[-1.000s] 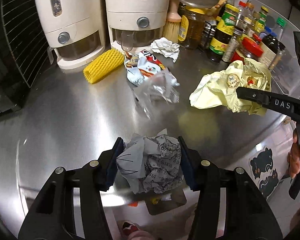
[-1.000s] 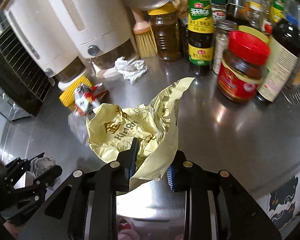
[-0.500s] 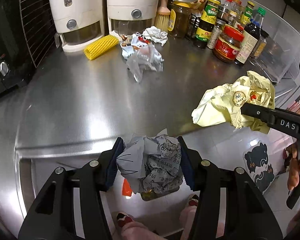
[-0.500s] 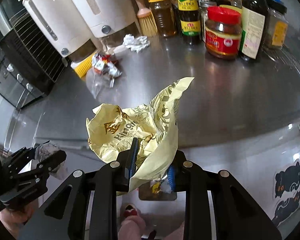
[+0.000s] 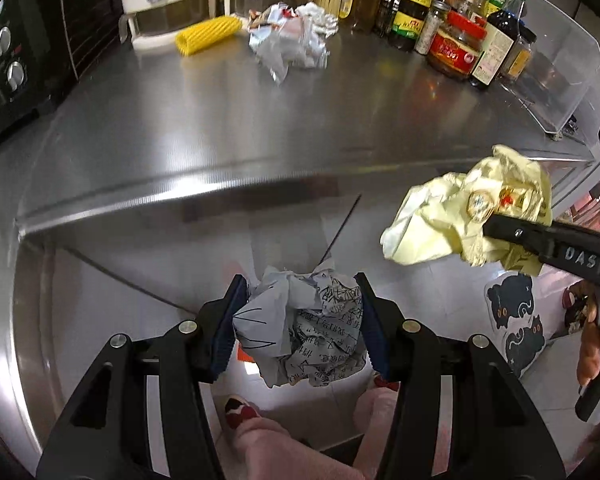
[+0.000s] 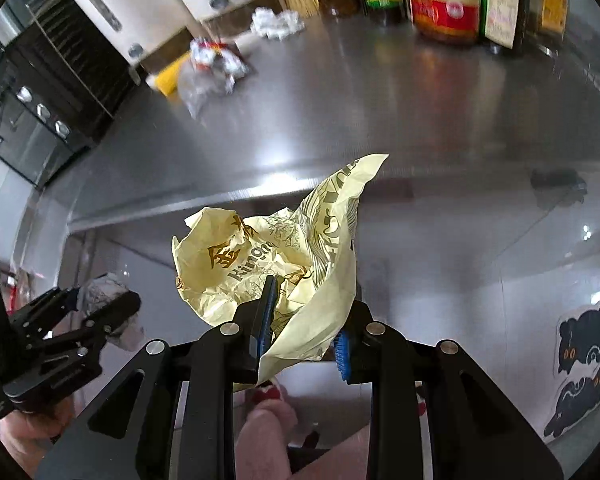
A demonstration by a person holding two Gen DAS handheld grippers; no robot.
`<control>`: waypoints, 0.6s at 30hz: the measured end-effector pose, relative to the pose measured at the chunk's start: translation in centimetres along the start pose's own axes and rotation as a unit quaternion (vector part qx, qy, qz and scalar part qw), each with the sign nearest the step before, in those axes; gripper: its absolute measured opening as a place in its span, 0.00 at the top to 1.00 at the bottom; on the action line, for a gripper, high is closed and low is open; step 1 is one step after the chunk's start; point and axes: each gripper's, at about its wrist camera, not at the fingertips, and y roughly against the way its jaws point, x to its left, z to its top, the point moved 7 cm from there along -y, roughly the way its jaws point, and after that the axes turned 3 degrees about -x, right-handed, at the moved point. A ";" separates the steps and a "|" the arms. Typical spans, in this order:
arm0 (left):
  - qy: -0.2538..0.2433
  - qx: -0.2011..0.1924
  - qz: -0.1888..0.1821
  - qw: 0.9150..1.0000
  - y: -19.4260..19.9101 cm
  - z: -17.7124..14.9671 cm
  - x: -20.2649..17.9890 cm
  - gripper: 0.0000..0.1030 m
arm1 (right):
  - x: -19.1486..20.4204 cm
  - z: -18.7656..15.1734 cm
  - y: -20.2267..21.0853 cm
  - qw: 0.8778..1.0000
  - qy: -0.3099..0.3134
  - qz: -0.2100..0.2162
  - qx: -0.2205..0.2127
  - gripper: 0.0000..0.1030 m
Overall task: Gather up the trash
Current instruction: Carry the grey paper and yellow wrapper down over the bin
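Observation:
My left gripper (image 5: 300,320) is shut on a crumpled grey printed paper ball (image 5: 300,332), held in front of the steel counter's front edge, above the floor. My right gripper (image 6: 306,320) is shut on a crumpled pale yellow wrapper (image 6: 268,256), also off the counter; it also shows in the left wrist view (image 5: 460,216) at the right. The left gripper with its paper shows in the right wrist view (image 6: 92,300) at the lower left. On the counter (image 5: 220,120) remain a crumpled foil snack bag (image 5: 288,44) and a white tissue wad (image 5: 320,16).
Two white dispensers (image 5: 204,0), a yellow ridged roll (image 5: 208,34), a brush, and several sauce jars and bottles (image 5: 456,48) stand at the counter's back. A black oven (image 5: 16,52) is at left, a clear tray (image 5: 556,80) at right. The person's legs and slippers (image 5: 240,416) are below.
Both grippers have drawn back off the counter and lowered with their trash still held; the counter edge now lies above them in both views.

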 end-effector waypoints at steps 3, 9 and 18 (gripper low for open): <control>0.003 0.007 0.001 1.000 -0.7 -0.9 0.2 0.50 | -0.5 -1.1 -1.3 1.000 -0.006 -0.005 0.014 0.74; 0.007 0.030 0.003 1.000 -3.1 -3.0 0.4 0.50 | -1.9 -3.2 -3.6 0.999 -0.021 -0.017 0.037 0.74; 0.011 0.045 0.008 0.999 -6.3 -5.9 0.2 0.50 | -3.5 -5.7 -7.0 0.996 -0.031 -0.037 0.069 0.74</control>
